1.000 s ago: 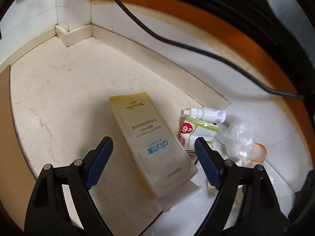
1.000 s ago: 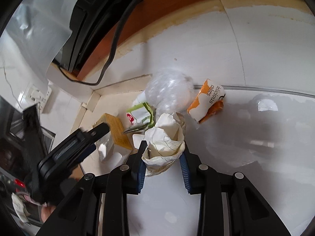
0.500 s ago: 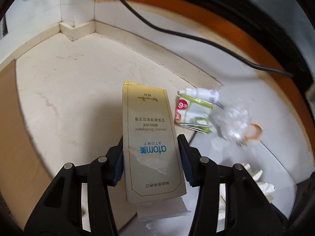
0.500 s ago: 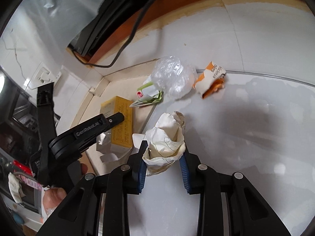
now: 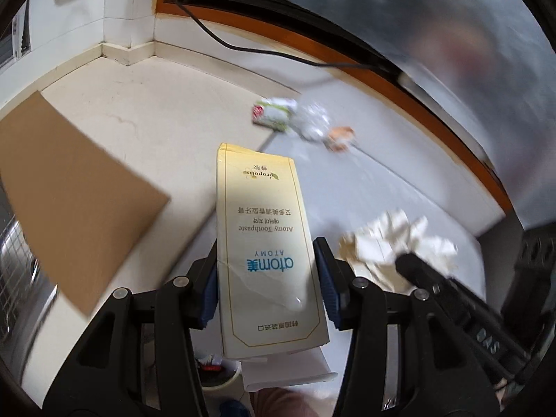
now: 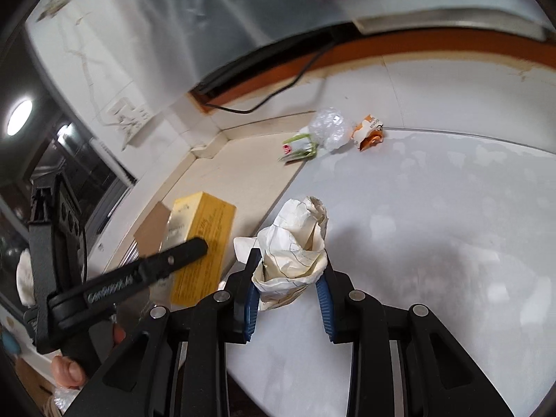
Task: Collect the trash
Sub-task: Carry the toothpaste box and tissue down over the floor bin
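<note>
White counter (image 6: 434, 208) below; jaws clamped on yellow toothpaste box (image 5: 266, 250), crumpled paper (image 6: 295, 253)

Glossy cardboard box (image 5: 267, 253) is catching light; creased matt paper wad (image 6: 295, 250) is crumpling; desk (image 6: 434, 226) is shining smooth.

Items counted: one yellow toothpaste box (image 5: 264, 250), one crumpled paper wad (image 6: 295, 253), one green-and-white wrapper (image 6: 299, 147), one clear plastic ball (image 6: 330, 128), one orange wrapper (image 6: 369, 132), one brown cardboard sheet (image 5: 69, 215), two grippers.
</note>
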Demonstrator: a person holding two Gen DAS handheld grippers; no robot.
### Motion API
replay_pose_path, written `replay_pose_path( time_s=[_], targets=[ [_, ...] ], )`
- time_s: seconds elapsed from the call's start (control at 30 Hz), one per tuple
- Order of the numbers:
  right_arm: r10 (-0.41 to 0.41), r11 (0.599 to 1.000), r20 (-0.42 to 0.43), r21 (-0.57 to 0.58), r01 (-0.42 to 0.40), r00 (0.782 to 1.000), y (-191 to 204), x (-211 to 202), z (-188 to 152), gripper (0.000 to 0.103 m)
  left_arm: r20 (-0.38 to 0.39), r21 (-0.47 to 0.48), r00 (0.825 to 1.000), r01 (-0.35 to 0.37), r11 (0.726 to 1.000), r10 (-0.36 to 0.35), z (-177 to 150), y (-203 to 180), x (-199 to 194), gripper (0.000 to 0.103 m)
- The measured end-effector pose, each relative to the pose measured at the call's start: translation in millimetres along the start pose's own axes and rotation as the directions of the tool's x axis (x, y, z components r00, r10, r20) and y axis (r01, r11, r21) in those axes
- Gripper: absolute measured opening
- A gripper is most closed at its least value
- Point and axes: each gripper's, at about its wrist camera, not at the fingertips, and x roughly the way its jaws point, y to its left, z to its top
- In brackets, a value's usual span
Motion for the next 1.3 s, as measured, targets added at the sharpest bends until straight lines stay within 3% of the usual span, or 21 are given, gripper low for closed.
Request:
replay_pose_path(
  time_s=[0.1,0.23,0.4,0.57,0.73,0.9,1.3],
  targets=[
    [0.004,0.999,0.025,-0.047,-0.002,1.000,-2.9,-58.3,-32.6,0.029,0.021,0.047,1.000,0.006,0.999,-0.007,-40.8,-4.0,-31.0,0.045],
    [0.006,0.993,0.046,-0.115,0.000,0.999,14.5,-93.6,-75.2,0.029,0.087,0.141,0.996,-0.036,0.989,0.024,-96.6,-8.0,-68.5,0.045],
    [-0.012,0.971,0.072,-0.238,0.029,0.997,41.2,-119.6,-138.5,0.029,0.173,0.226,0.981,-0.127,0.966,0.089,-163.9,-7.5,-94.7,0.045],
    [-0.012,0.948,0.046,-0.316,0.026,0.999,61.8,-124.8,-201.3,0.029,0.164,0.204,0.981,-0.137,0.969,0.104,-216.8,10.3,-98.2,0.045],
    [-0.050,0.921,-0.014,-0.388,0.041,0.999,71.4,-107.4,-259.6,0.029,0.085,0.198,0.983,-0.176,0.964,0.163,-260.2,35.7,-77.7,0.045],
    [-0.091,0.916,-0.107,-0.400,0.041,0.990,62.8,-73.2,-302.3,0.029,-0.007,0.187,0.985,-0.170,0.967,0.175,-290.9,60.0,-43.9,0.045],
    [-0.199,0.932,-0.300,-0.352,0.086,0.933,-3.8,31.1,-362.9,0.029,-0.203,0.151,0.965,-0.138,0.979,0.167,-340.1,106.9,55.5,0.045]
  ],
)
